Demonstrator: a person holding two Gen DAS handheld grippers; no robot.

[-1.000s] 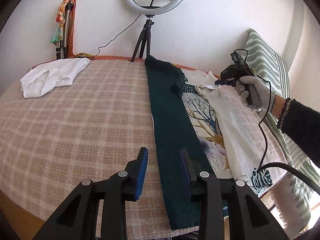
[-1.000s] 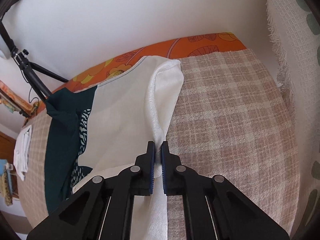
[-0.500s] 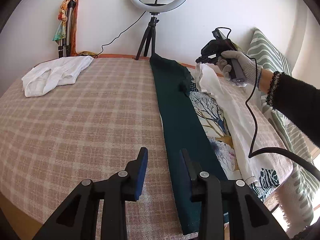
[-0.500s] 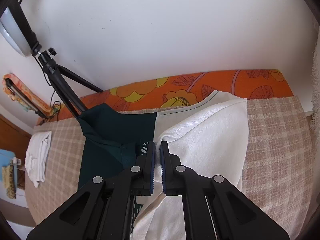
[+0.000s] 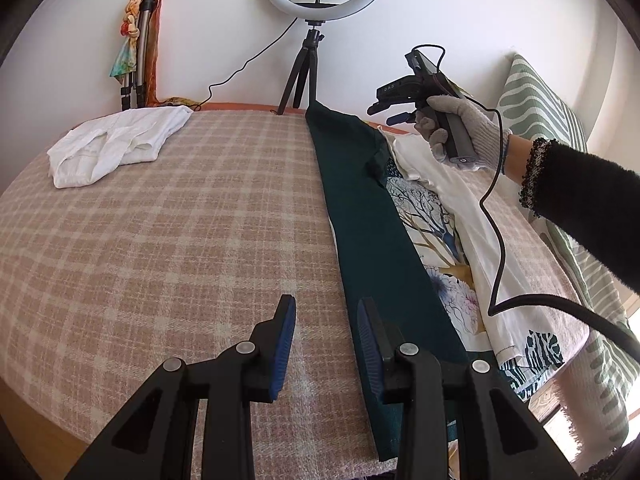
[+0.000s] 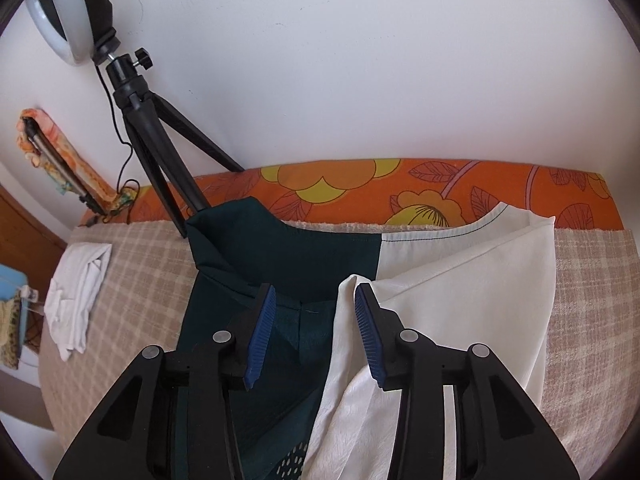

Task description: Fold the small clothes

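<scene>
A garment with a dark green panel (image 5: 372,220), a tree-print middle and a white side (image 5: 472,236) lies lengthwise on the checked bed cover. The white side is folded in over the print. My left gripper (image 5: 326,316) is open and empty, low over the near edge beside the green panel. My right gripper (image 5: 390,114) is open in a gloved hand, above the garment's far end. In the right wrist view the right gripper (image 6: 314,304) hovers open over the green collar (image 6: 288,252) and the white fold (image 6: 460,292), holding nothing.
A crumpled white cloth (image 5: 116,144) lies at the far left of the bed. A ring light on a tripod (image 5: 304,76) stands at the far edge by the wall. A striped green pillow (image 5: 536,112) is at the right. A black cable (image 5: 500,240) hangs across the garment.
My right gripper carried the white edge toward the garment's middle and far end, then opened and let it go. The left gripper stayed open in place.
</scene>
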